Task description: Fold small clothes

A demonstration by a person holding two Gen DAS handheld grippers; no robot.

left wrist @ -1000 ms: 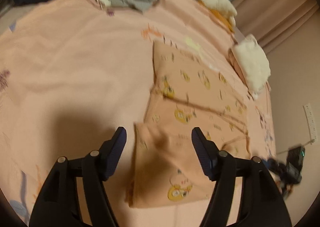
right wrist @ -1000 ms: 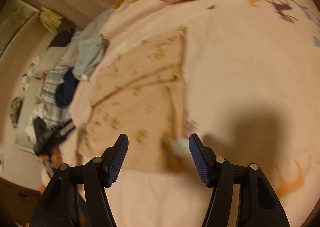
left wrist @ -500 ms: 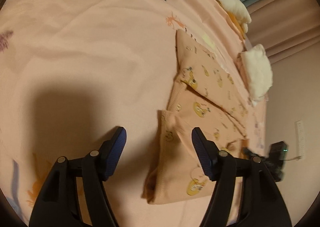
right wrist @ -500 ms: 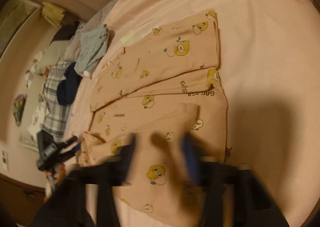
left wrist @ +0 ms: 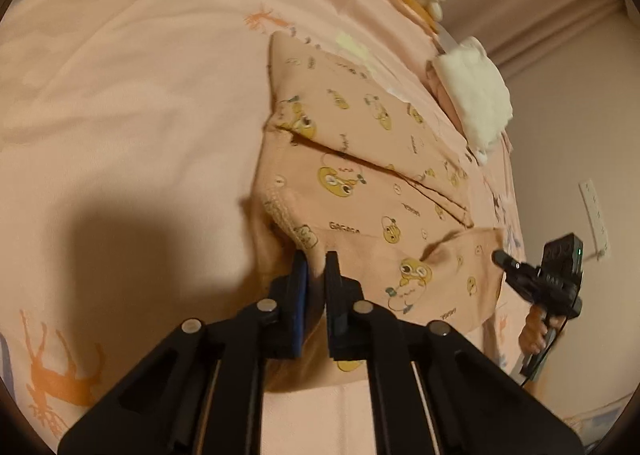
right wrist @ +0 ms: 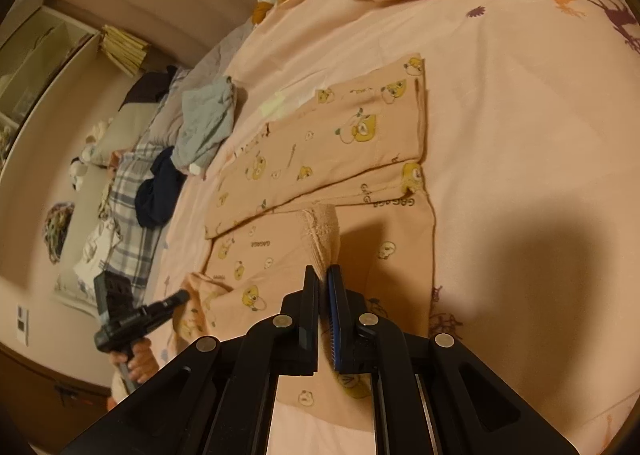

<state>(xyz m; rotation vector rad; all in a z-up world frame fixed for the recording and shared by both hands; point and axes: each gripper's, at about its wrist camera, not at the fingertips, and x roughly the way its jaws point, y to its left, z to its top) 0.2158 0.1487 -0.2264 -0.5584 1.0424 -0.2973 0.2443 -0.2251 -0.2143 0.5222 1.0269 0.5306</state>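
Left wrist view: the left hand-held gripper point(left wrist: 316, 259) points steeply down at the bed point(left wrist: 120, 103), its jaws having just been closing and now pinching a raised ribbed edge of the single pink printed garment point(left wrist: 360, 143). Right wrist view: the right hand-held gripper point(right wrist: 323, 275), also angled down, pinches another ribbed fold of that garment point(right wrist: 320, 159), which lies flat mid-bed. Two grippers, one garment in work; a grey cloth point(right wrist: 206, 119) lies well apart.

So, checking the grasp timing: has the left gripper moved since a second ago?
Yes. The left gripper has shifted right onto the pink garment and just closed, pinching its edge.
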